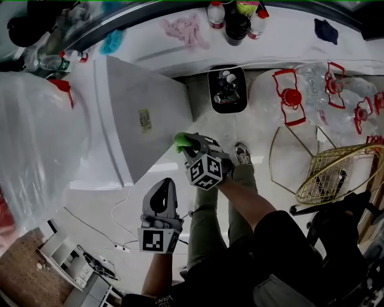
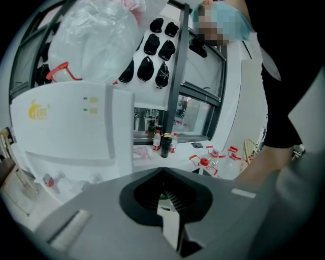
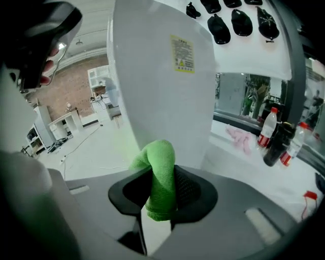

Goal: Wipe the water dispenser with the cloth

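- The left gripper (image 1: 164,187) (image 2: 162,170) hangs lowest and closest to the head camera, marker cube toward the person; its jaws are drawn together, and it hangs apart from the dispenser, off the lower front corner.
- The right gripper (image 1: 192,146) (image 3: 161,175) is further forward; its jaws are clamped on a folded green cloth (image 1: 183,141) (image 3: 158,158), which sticks out past the tips.
- The cloth presses on the white side panel of the water dispenser (image 1: 141,114) (image 3: 162,81) (image 2: 71,127), low down and close to the panel's rear vertical edge; a yellow label (image 1: 144,120) (image 3: 183,53) sits higher on the same panel, well apart from the cloth.
- A large clear water jug (image 1: 30,150) (image 2: 96,40) sits on top of the dispenser.
- Pale floor (image 1: 102,207) lies open to the left of and below the left gripper; a thin white cable (image 1: 90,228) crosses it.
- Behind the dispenser's rear edge stands a black bin (image 1: 227,90) of small bottles, just beside the wall ledge (image 1: 282,36); on the ledge lie a pink rag (image 1: 186,30) and a few bottles (image 1: 237,18).
- To the right the floor is crowded: empty jugs (image 1: 306,90) with red handles, and a gold wire basket (image 1: 342,174) near the person's right knee; the person's shoe (image 1: 242,154) is just beside the right gripper in the head view.
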A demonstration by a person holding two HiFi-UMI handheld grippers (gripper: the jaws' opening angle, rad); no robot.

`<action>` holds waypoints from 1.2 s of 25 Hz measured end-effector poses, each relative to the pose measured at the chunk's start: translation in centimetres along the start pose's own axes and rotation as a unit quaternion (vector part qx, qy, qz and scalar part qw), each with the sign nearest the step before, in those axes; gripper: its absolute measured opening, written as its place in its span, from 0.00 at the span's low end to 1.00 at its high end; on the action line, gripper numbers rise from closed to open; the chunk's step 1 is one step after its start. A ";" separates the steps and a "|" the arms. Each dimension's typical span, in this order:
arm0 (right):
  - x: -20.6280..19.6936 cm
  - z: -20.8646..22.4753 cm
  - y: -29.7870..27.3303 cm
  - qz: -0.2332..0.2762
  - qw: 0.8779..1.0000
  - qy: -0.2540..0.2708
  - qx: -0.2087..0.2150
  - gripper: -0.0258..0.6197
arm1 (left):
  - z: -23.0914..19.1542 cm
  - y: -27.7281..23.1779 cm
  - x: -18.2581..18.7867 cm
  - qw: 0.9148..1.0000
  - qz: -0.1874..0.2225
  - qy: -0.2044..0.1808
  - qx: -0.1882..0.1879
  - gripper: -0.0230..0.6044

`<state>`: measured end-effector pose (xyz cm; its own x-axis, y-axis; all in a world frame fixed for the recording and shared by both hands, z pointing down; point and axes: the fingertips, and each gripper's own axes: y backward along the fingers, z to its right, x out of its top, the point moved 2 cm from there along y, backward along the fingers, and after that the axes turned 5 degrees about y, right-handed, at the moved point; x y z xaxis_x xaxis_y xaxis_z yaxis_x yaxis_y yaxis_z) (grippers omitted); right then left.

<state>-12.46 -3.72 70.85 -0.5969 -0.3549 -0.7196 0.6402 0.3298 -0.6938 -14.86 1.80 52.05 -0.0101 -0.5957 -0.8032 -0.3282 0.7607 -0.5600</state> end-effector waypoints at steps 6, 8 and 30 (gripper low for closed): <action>-0.3 -1.1 -1.5 0.000 1.000 -0.012 0.002 0.22 | 0.5 0.4 -1.2 1.000 -0.013 -0.017 -0.012 0.04; -0.1 -0.6 -2.2 -0.004 1.000 -0.008 0.001 0.22 | 0.5 0.8 -1.5 1.000 -0.014 -0.018 -0.013 0.04; 9.0 18.7 -11.0 -0.021 0.994 0.058 -0.088 0.22 | -1.3 1.6 -3.4 0.998 -0.026 0.030 0.043 0.04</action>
<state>-15.86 -26.87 72.57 -0.6797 -0.2709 -0.6816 0.5258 0.4680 -0.7103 -16.54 4.76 54.16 -0.0524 -0.6468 -0.7609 -0.2470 0.7466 -0.6177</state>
